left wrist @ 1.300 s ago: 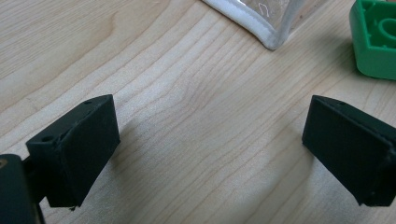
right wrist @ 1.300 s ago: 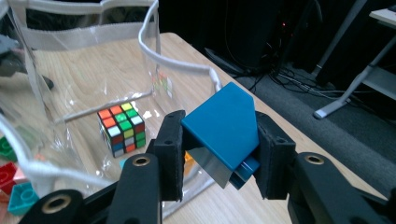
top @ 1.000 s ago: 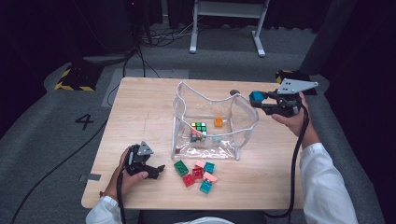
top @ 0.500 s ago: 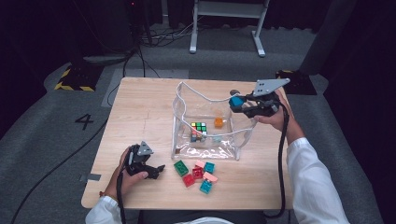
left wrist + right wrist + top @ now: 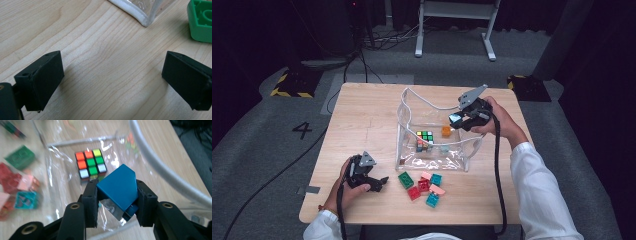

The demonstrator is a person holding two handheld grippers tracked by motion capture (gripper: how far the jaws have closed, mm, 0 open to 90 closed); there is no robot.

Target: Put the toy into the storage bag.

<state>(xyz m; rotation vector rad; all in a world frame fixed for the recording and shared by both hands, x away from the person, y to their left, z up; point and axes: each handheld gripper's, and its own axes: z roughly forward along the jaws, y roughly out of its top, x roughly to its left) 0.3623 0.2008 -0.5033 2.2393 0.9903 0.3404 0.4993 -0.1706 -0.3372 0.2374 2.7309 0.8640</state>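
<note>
A clear plastic bag (image 5: 434, 159) with a white rim stands open in the middle of the table. Inside it lie a colour cube (image 5: 424, 138) (image 5: 90, 164) and an orange block (image 5: 446, 131). My right gripper (image 5: 457, 120) (image 5: 117, 192) hovers over the bag's right side, shut on a blue block (image 5: 118, 190) (image 5: 455, 119). My left gripper (image 5: 379, 182) (image 5: 112, 77) rests open on the bare wood near the front left, with nothing between its jaws. The bag's corner (image 5: 145, 21) and a green brick (image 5: 201, 21) (image 5: 405, 179) lie just beyond it.
In front of the bag is a cluster of loose bricks: red (image 5: 421, 186), pink (image 5: 436, 189) and teal (image 5: 432, 200). The wooden table (image 5: 362, 125) has bare room on its left half. Cables trail from both grippers.
My right gripper has carried the blue block leftward from beside the bag to above its opening. The left gripper has stayed where it was.
</note>
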